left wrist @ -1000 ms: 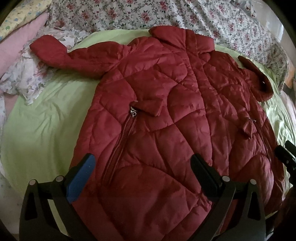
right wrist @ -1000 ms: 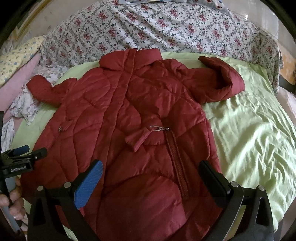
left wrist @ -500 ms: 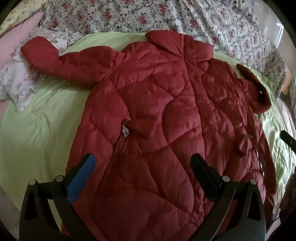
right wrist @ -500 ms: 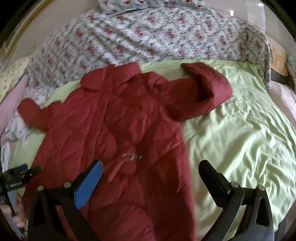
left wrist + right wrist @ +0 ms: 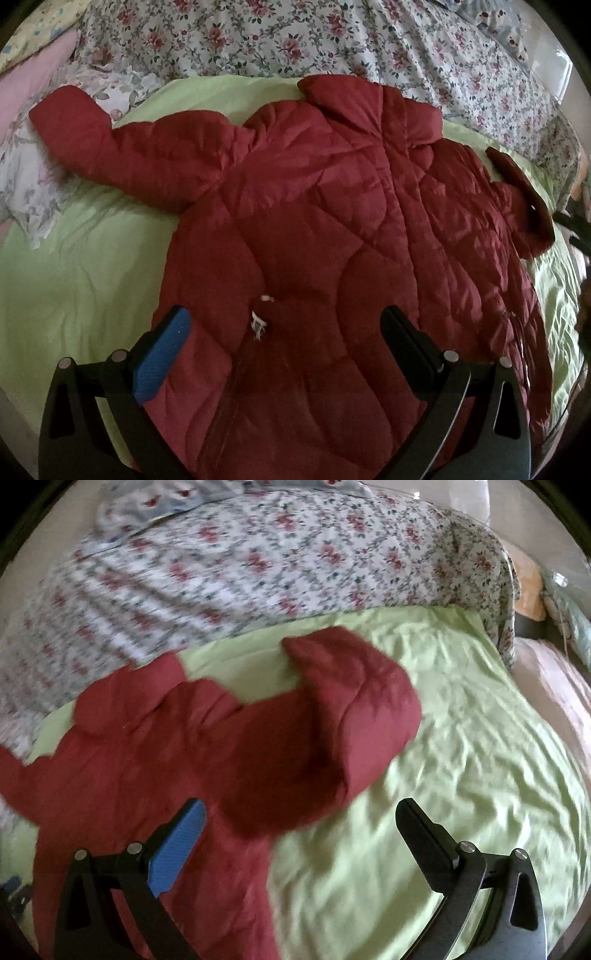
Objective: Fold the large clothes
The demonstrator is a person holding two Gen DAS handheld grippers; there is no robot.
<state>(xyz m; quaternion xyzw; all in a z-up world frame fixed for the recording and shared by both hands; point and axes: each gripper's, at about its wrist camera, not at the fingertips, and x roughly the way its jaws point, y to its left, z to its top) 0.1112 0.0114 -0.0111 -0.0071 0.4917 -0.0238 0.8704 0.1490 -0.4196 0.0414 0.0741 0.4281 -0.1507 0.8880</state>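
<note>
A dark red quilted jacket (image 5: 332, 229) lies spread front-up on a light green sheet (image 5: 81, 266), collar toward the far side. Its left sleeve (image 5: 122, 155) stretches out to the left. Its right sleeve (image 5: 343, 716) is bent back on itself. My left gripper (image 5: 284, 325) is open and empty above the jacket's lower left front, near a pocket zip pull (image 5: 258, 325). My right gripper (image 5: 303, 812) is open and empty, hovering over the jacket's right edge and the bent sleeve. The jacket (image 5: 166, 757) fills the left half of the right wrist view.
A floral quilt (image 5: 258, 565) is bunched along the far side of the bed. Floral and pink pillows (image 5: 26, 122) lie at the far left. Bare green sheet (image 5: 461, 757) lies right of the jacket. The bed's right edge (image 5: 546, 686) is near.
Both grippers moved forward over the jacket. The right gripper swung right, from the jacket's middle to its right edge and bent sleeve. The jacket itself has not moved.
</note>
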